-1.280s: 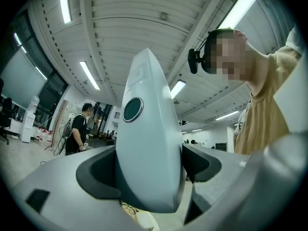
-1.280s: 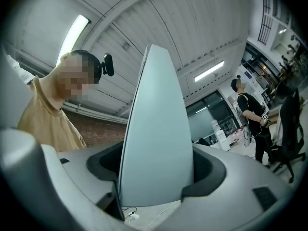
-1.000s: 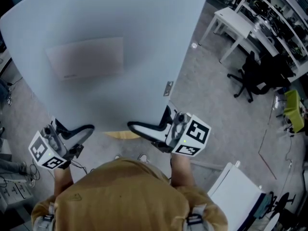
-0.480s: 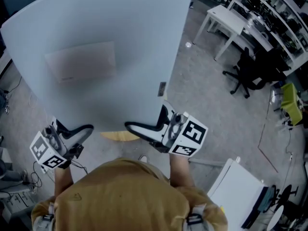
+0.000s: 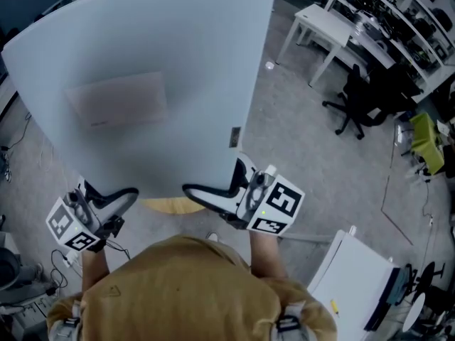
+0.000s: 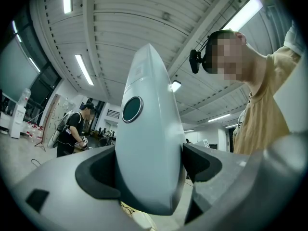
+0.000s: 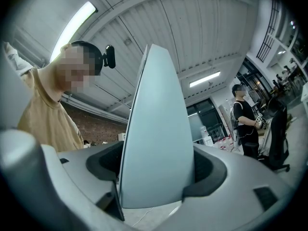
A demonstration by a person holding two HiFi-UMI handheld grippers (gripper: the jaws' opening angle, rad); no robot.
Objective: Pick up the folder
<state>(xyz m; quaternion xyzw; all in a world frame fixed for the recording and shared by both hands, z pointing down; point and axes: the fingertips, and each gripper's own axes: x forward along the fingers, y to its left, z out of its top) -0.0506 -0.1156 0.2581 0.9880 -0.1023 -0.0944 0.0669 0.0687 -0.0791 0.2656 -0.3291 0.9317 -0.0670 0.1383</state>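
Both my jaws are clamped on the near edge of the folder [image 5: 156, 69]: left gripper [image 5: 121, 195] at its left corner, right gripper [image 5: 212, 187] toward the right. It stretches away from me, apparently off any surface.

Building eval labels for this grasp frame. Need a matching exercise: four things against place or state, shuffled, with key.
Things:
1. large pale blue plastic folder
2. left gripper
3. white rectangular table
4. black swivel office chair

Places or states:
A. on the grey floor, mid right of the head view
B. fingers shut on the folder's lower left edge
C. lifted clear of the floor
D. top right of the head view

Pairs: 1-C, 2-B, 3-D, 4-A
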